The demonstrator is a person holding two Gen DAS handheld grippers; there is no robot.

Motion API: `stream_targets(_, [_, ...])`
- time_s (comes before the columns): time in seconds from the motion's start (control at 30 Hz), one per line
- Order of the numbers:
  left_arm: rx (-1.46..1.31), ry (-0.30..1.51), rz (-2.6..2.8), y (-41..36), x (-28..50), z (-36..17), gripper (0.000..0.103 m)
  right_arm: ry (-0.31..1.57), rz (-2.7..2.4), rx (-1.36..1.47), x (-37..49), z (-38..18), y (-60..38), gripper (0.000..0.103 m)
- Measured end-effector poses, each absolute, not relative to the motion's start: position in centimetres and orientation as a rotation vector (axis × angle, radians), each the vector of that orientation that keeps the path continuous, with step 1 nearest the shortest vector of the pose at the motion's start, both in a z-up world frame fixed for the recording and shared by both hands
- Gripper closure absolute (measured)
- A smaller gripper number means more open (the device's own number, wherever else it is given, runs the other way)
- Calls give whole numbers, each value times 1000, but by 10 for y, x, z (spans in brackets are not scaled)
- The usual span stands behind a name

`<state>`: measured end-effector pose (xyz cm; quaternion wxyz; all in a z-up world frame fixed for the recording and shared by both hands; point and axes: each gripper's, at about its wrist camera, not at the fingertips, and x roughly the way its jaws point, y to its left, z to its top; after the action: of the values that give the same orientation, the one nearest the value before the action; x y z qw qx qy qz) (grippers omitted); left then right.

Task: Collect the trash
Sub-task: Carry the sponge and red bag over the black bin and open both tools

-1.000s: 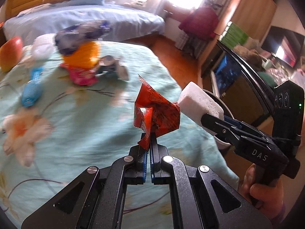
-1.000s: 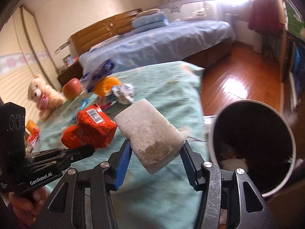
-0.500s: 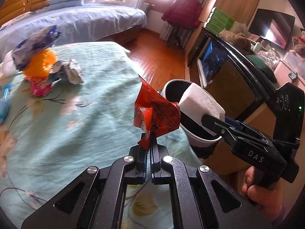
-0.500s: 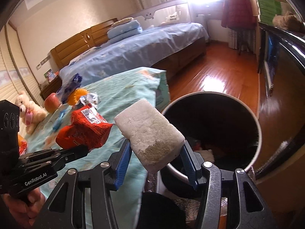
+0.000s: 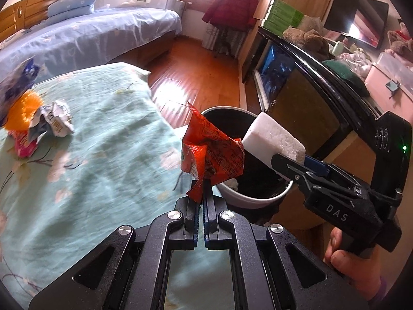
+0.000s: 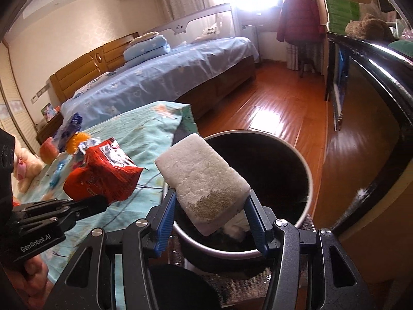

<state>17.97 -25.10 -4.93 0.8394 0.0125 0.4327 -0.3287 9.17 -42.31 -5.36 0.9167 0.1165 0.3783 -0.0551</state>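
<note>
My left gripper (image 5: 202, 193) is shut on a crumpled red snack wrapper (image 5: 211, 152), which stands up from its tips at the near rim of a round bin (image 5: 255, 199) with a dark inside. In the right wrist view the same red wrapper (image 6: 103, 173) hangs over the bed's edge, left of the bin (image 6: 306, 170). My right gripper (image 6: 210, 209) is shut on a white foam block (image 6: 204, 183), held over the bin's mouth. From the left wrist view the foam block (image 5: 273, 139) also sits above the bin.
More litter lies on the teal bedspread (image 5: 98, 134): a crumpled silver wrapper (image 5: 53, 121), an orange ball (image 5: 22, 111), a pink packet (image 5: 24, 147) and a blue-white bag (image 5: 15, 82). A dark cabinet (image 5: 309, 82) stands right of the bin. Wooden floor (image 6: 281, 108) and a blue bed (image 6: 160, 77) lie beyond.
Both grippers swung right, away from the bed's litter toward the bin. The bin came fully into view, and the foam block now hangs over its mouth. Both grips are unchanged.
</note>
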Motion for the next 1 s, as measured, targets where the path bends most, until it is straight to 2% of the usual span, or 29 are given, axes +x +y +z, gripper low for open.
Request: stream_targets(1.0, [137, 999, -741, -315, 201, -67, 101, 842, -231, 240, 111, -75, -476, 48])
